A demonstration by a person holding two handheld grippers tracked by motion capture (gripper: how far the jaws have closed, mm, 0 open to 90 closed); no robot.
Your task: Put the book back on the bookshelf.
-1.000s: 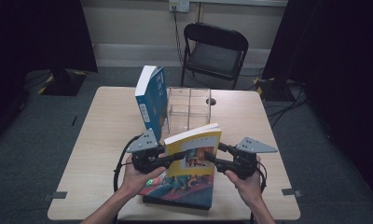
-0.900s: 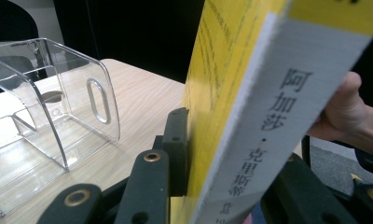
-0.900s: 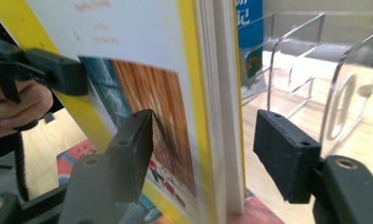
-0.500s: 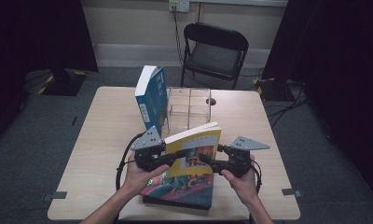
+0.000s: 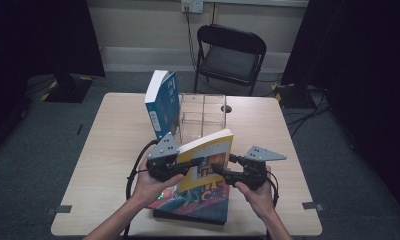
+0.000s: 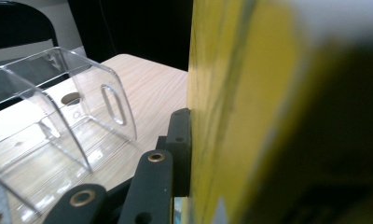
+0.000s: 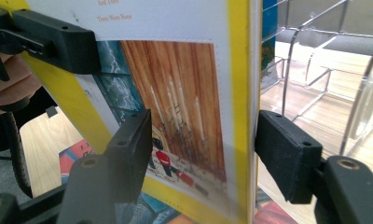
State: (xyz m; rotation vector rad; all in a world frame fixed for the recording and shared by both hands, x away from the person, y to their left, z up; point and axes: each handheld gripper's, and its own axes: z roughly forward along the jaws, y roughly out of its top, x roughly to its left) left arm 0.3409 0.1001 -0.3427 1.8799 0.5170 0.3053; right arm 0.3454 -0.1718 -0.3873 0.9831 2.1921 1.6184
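Note:
A yellow book [image 5: 208,155] stands upright above a colourful book [image 5: 198,202] that lies flat on the table. My left gripper [image 5: 195,162] is shut on the yellow book's left edge, and one pad [image 6: 179,149] presses flat on the cover [image 6: 231,116]. My right gripper [image 5: 218,170] straddles the book's right edge [image 7: 175,93]. Its jaws have just been closing, but the gripper [image 7: 203,149] is still open, with a small gap between the right pad [image 7: 287,154] and the spine. A blue book [image 5: 162,102] stands upright at the clear holder.
A clear acrylic divider holder [image 5: 203,115] stands just behind the yellow book, with the blue book at its left side. The wooden table [image 5: 113,140] has bare room on the left and right. A black chair [image 5: 230,55] stands beyond the far edge.
The right gripper has crept slightly leftward onto the yellow book's edge. The left gripper and the book have stayed put.

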